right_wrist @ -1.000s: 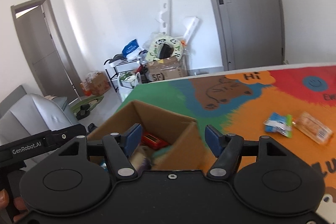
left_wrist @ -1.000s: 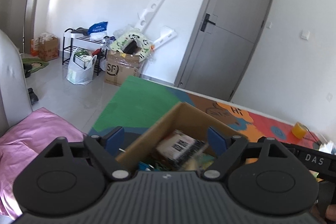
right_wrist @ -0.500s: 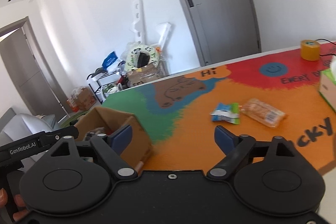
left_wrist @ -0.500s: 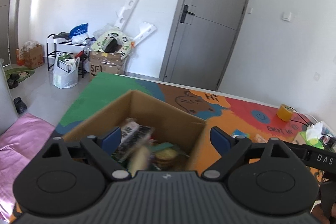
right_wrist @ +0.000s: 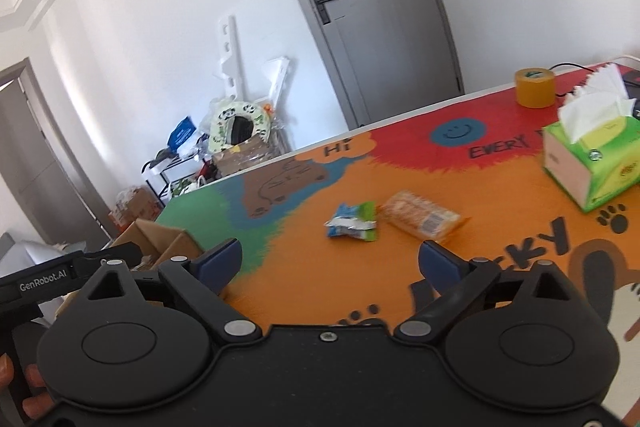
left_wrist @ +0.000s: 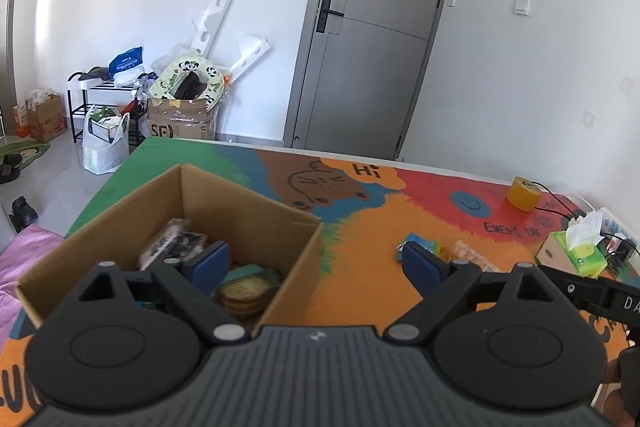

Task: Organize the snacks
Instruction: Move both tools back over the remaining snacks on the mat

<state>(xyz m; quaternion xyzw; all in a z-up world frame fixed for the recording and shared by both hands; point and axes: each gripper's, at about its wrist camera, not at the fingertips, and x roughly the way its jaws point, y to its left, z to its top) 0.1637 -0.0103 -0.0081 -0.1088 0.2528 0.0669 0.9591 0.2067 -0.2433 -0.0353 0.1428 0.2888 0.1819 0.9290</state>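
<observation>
An open cardboard box (left_wrist: 248, 203) stands on the colourful table mat, with several snack packs (left_wrist: 244, 291) inside. My left gripper (left_wrist: 316, 263) is open and empty, straddling the box's right wall. In the right wrist view, a blue-green snack packet (right_wrist: 354, 221) and an orange cracker pack (right_wrist: 420, 215) lie side by side on the orange part of the mat. My right gripper (right_wrist: 330, 261) hovers just in front of them with its jaws opening and nothing between them. The box (right_wrist: 160, 243) sits at its far left.
A green tissue box (right_wrist: 592, 159) and a yellow tape roll (right_wrist: 534, 87) stand at the right back of the table, with cables behind. The table's far edge faces a grey door (left_wrist: 372, 39). Floor clutter, a rack and boxes (left_wrist: 180, 119) lie beyond the left corner.
Both grippers swung right, away from over the box, toward the two loose snacks. The right gripper's jaws spread wider. The snack that was blurred at the box now lies inside it.
</observation>
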